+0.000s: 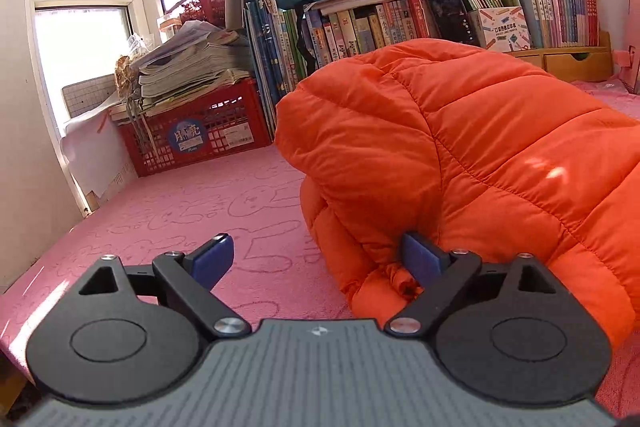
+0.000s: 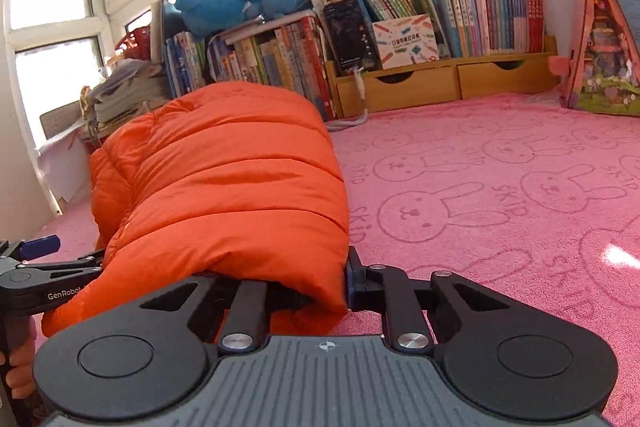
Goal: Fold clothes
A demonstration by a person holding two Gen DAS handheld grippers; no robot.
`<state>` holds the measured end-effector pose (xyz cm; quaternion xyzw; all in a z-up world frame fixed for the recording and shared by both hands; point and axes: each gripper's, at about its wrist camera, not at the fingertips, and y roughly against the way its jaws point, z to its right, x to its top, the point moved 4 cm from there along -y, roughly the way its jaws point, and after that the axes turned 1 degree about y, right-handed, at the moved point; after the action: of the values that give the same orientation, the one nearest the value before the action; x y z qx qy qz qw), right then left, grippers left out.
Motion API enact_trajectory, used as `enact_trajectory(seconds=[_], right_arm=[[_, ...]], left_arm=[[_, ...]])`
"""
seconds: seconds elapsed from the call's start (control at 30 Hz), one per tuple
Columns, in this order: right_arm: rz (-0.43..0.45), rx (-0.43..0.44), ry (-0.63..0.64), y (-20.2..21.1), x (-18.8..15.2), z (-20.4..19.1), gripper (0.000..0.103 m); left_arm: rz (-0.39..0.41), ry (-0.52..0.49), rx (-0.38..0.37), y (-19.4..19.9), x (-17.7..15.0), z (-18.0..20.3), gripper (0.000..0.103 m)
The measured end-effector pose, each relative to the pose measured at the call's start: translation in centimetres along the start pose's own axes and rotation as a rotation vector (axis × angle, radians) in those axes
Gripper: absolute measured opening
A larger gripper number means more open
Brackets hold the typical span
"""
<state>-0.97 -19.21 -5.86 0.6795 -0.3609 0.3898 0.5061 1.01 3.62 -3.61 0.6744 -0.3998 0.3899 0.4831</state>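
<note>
Puffy orange quilted jacket (image 1: 460,155) bunched on a pink rabbit-print terry cloth (image 2: 500,187), in front of the row of books (image 2: 460,15).

Left gripper (image 1: 316,259) stands spread: one blue pad over bare cloth, the other touching a stitched, glossy fold at the jacket's near edge, nothing pinched. Right gripper (image 2: 308,287) is at the jacket's near end, slick padded fabric bulging over its fingers; whether its pads pinch the fabric cannot be told. The jacket lies as a rounded, ribbed mound nearer than the books.
</note>
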Motion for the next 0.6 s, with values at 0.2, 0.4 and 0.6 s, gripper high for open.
enact_trajectory(seconds=[0.2,0.4,0.6], right_arm=[[-0.003,0.011,0.033,0.0,0.0,0.0,0.019],[0.005,0.061,-0.053,0.2,0.1,1.0,0.019],[-0.002,0.092,-0.115,0.2,-0.1,1.6,0.019]], left_arm=[[0.259,-0.157,-0.299,6.4,4.1,0.8,0.092],[0.325,-0.546,-0.492,8.8,1.2,8.7,0.066],[0.308,-0.628,-0.622,8.7,0.1,12.0,0.048]])
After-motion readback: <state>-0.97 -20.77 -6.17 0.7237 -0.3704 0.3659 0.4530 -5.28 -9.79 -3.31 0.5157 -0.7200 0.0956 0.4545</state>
